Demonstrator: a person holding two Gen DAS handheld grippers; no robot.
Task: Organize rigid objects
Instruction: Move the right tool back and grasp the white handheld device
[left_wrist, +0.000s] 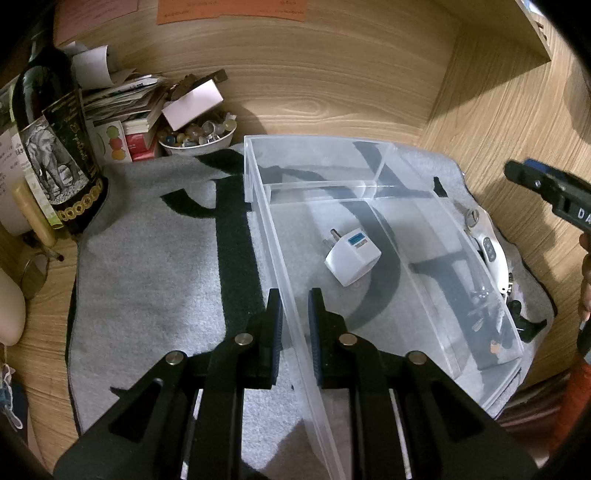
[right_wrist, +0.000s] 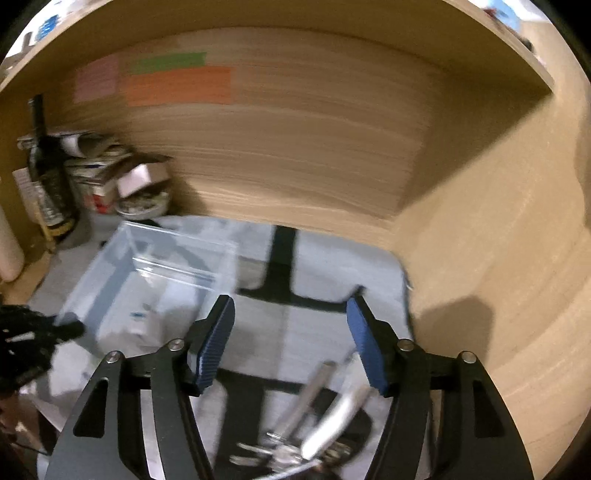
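Dark bottle: upright at the far left of the left hand-held gripper, on the wooden desk.
Bowl: ahead and to the left, full of small trinkets, beside stacked papers and boxes.
Mat: grey with black lettering, spread under both tools.
Left hand-held gripper: clenched on the near left wall of the clear organizer tray, one pad outside the wall and one inside.
White plug adapter: lying in the tray's large compartment, just ahead and to the right of the left pads.
White remote: outside the tray's right wall, on the mat.
Keys: blurred, a metal bunch on the mat below the right tool.
Right hand-held gripper: released, pads apart with nothing between them, above the mat to the right of the tray.
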